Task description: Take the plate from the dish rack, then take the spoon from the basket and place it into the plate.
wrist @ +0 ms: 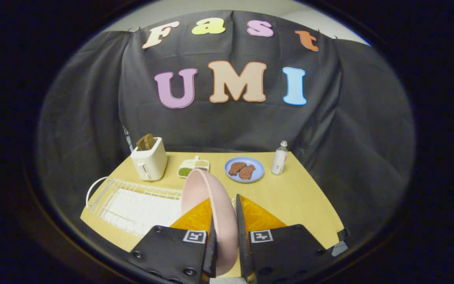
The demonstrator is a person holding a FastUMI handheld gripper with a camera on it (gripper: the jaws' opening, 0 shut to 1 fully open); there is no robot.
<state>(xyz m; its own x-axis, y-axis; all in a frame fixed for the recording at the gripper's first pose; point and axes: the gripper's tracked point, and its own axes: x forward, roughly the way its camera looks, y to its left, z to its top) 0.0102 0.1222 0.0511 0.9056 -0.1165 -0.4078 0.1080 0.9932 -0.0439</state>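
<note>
The counter [290,197] carries the white wire dish rack [132,205] on its near left, with a toaster [149,159] behind the rack. The pink plate [211,205] stands on edge, lifted just beside the rack, and the gripper [225,221] is closed on it, one finger pressing each face. Farther back sit a blue plate [244,169] of food, a small divided dish [192,167] and a bottle [280,158].

At the far left of the tan wooden table [290,197] stands a cream toaster [149,161] holding brown toast [145,142]. Right of it lie a small white two-compartment dish of grains [192,168], a blue plate of brown meat pieces [244,170] and a clear plastic bottle [280,158].
</note>
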